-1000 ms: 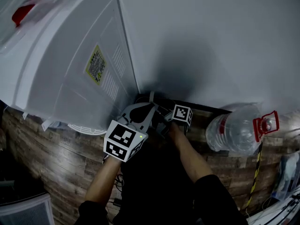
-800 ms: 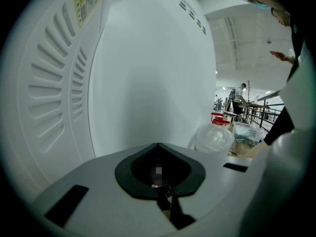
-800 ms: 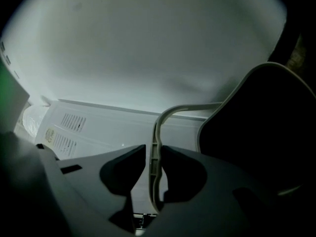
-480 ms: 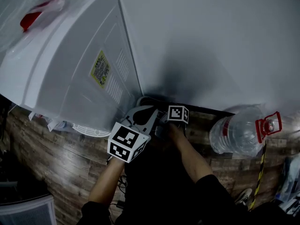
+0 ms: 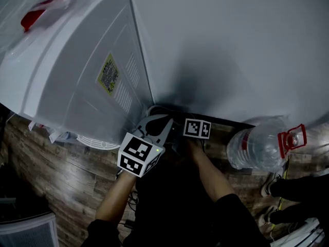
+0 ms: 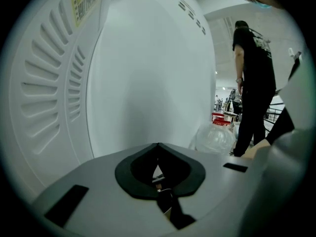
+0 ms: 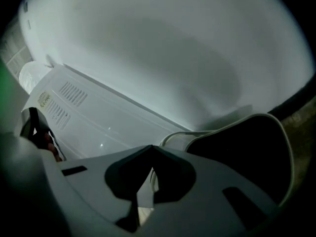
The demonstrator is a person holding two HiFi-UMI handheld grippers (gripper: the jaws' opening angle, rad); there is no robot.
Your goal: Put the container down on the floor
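The left gripper (image 6: 158, 146) and right gripper (image 7: 150, 148) both had their fingers clenched together. The dark container (image 7: 247, 157) sat low against the far wall (image 5: 231, 45), right of the white appliance (image 5: 77, 71).

Your head camera looks down, and your left gripper (image 6: 158, 144) and right gripper (image 7: 152, 147) cameras sit close, all seeing the white machine (image 5: 77, 71).

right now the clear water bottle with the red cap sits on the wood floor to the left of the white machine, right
No. The water bottle sits to the right of the white machine, not the left. The head view shows it; the red cap and wood floor are right.
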